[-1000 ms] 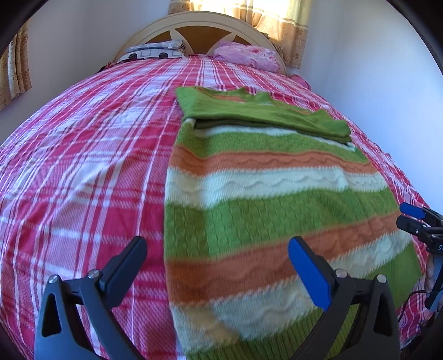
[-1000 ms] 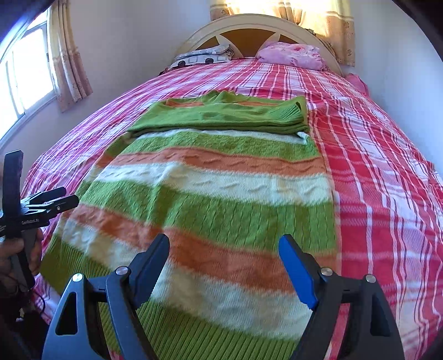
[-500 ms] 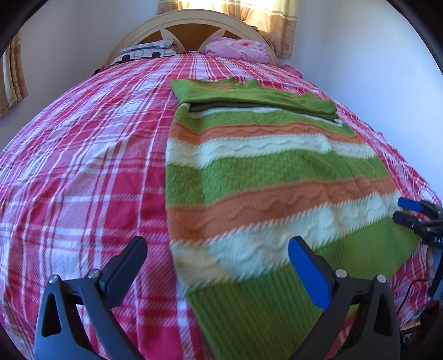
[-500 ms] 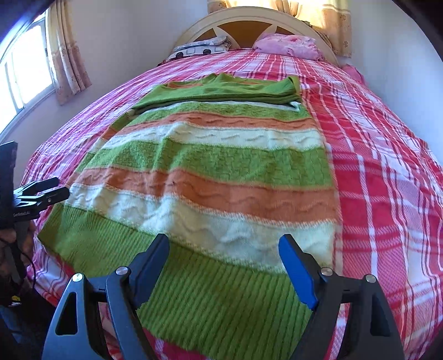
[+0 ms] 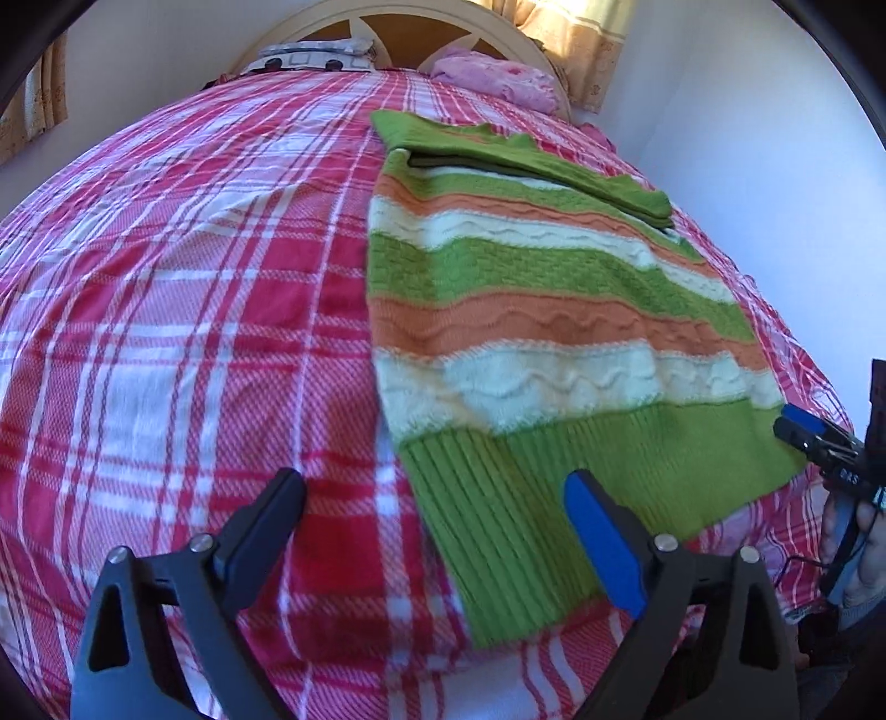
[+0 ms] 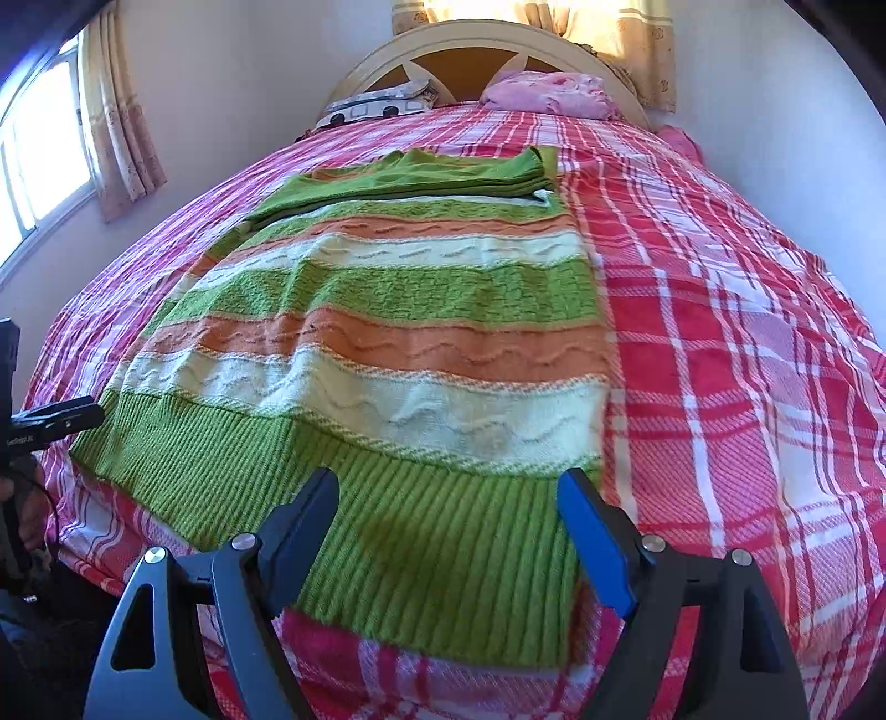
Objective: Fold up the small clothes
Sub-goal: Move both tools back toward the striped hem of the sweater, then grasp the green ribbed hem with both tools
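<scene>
A striped green, orange and cream knit sweater lies flat on the bed, its green sleeves folded across the far end. Its ribbed green hem is nearest me. My left gripper is open and empty, just off the hem's left corner. My right gripper is open and empty, above the hem's right part. The sweater fills the middle of the right wrist view. Each gripper shows at the other view's edge, the right one and the left one.
The red and white plaid bedspread covers the whole bed. A pink pillow and a patterned pillow lie by the headboard. A white wall runs along the bed's right side; a window is on the left.
Both grippers have drawn back towards the foot of the bed, from over the sweater's body to its hem. The sweater has not moved. Both stay open.
</scene>
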A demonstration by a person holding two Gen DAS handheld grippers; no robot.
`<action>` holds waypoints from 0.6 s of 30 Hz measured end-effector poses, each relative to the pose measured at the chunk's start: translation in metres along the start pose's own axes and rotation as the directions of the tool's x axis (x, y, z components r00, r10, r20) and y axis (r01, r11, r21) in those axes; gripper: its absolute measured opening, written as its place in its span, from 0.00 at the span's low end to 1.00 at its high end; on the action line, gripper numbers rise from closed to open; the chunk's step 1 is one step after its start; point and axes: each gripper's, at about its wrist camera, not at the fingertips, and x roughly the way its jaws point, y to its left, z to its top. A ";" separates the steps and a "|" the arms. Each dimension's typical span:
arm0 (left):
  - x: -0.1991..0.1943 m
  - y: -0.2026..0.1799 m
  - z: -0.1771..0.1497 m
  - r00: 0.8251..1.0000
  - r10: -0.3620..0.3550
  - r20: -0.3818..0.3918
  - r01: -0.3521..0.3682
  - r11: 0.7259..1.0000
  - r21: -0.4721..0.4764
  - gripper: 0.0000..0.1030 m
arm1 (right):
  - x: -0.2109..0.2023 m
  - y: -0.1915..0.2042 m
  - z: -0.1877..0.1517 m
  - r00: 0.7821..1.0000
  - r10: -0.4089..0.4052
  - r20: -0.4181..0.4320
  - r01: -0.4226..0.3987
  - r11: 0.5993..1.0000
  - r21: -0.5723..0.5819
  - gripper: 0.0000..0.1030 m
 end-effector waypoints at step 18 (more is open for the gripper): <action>-0.006 -0.006 -0.006 0.989 -0.145 -0.009 0.144 0.989 -0.035 0.53 | -0.015 -0.036 -0.010 1.000 -0.019 0.022 0.017 0.996 0.091 0.79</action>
